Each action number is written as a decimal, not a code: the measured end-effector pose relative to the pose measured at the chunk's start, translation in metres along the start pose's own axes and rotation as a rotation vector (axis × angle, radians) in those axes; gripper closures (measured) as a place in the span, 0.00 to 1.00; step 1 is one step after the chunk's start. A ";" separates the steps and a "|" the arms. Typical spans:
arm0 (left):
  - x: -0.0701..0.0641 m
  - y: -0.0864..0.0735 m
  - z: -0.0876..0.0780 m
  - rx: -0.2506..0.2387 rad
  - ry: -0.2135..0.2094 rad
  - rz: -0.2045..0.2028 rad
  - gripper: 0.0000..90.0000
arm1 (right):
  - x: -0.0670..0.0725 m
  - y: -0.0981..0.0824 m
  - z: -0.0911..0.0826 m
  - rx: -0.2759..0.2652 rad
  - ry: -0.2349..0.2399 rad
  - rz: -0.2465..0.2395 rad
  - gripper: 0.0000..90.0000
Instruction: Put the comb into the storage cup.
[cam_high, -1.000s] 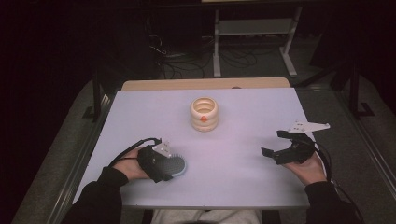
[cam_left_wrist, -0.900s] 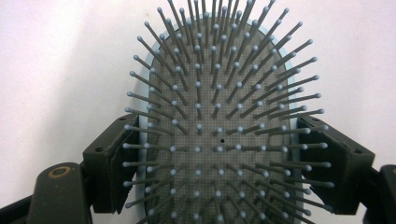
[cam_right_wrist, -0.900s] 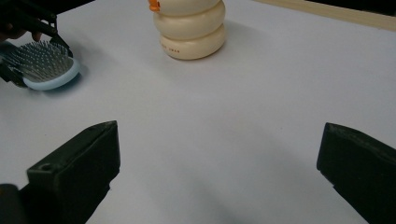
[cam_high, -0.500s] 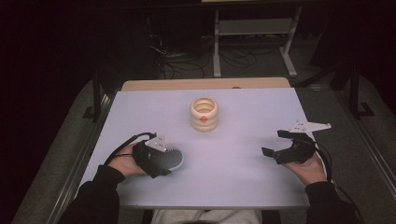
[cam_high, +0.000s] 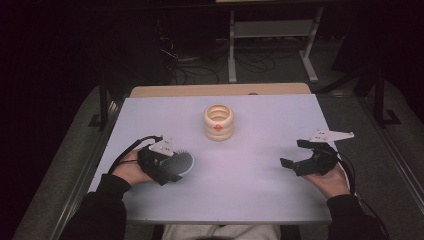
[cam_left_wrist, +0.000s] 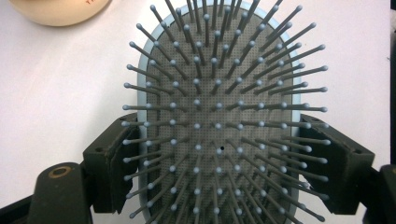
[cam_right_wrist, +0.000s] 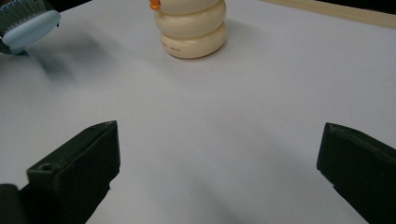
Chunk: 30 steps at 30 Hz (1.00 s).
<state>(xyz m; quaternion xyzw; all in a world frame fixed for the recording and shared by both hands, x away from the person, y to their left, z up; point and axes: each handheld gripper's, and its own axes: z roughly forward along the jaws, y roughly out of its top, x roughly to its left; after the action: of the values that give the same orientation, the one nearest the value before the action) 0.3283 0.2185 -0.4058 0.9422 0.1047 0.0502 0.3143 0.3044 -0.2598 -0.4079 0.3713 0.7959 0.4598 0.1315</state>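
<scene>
A pale blue hairbrush (cam_high: 179, 163) with grey bristles is held off the white table (cam_high: 250, 190) at the left, bristles facing up. My left gripper (cam_high: 167, 167) is shut on it. In the left gripper view both black jaws press on the sides of the hairbrush (cam_left_wrist: 219, 116) head. A cream ribbed holder (cam_high: 219, 121) with an orange mark stands at the table's middle back. My right gripper (cam_high: 296, 156) rests open at the right, nothing between its jaws. The right gripper view shows the cream holder (cam_right_wrist: 192, 28) ahead and the hairbrush (cam_right_wrist: 28, 23) at top left.
A wooden strip (cam_high: 220, 90) runs along the table's far edge. Beyond it are cables on the floor and a metal stand (cam_high: 270, 40). Dark frame bars (cam_high: 102, 105) flank the table. Bare table lies between the two hands.
My left gripper has lifted the hairbrush a little off the table and turned it slightly. The right hand has stayed where it was.
</scene>
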 end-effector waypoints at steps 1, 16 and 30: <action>0.000 0.000 -0.001 -0.001 0.001 0.003 0.22 | 0.000 0.000 0.000 0.000 0.000 0.000 0.00; 0.007 0.011 -0.016 -0.022 0.018 0.001 0.22 | 0.000 0.000 0.000 0.002 -0.001 -0.002 0.00; 0.015 0.024 -0.036 -0.072 0.057 -0.001 0.22 | 0.000 0.000 0.000 -0.001 -0.001 -0.001 0.00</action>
<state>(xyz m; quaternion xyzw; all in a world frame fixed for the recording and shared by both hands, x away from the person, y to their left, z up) 0.3411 0.2242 -0.3621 0.9284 0.1123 0.0808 0.3449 0.3045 -0.2598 -0.4080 0.3710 0.7958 0.4600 0.1321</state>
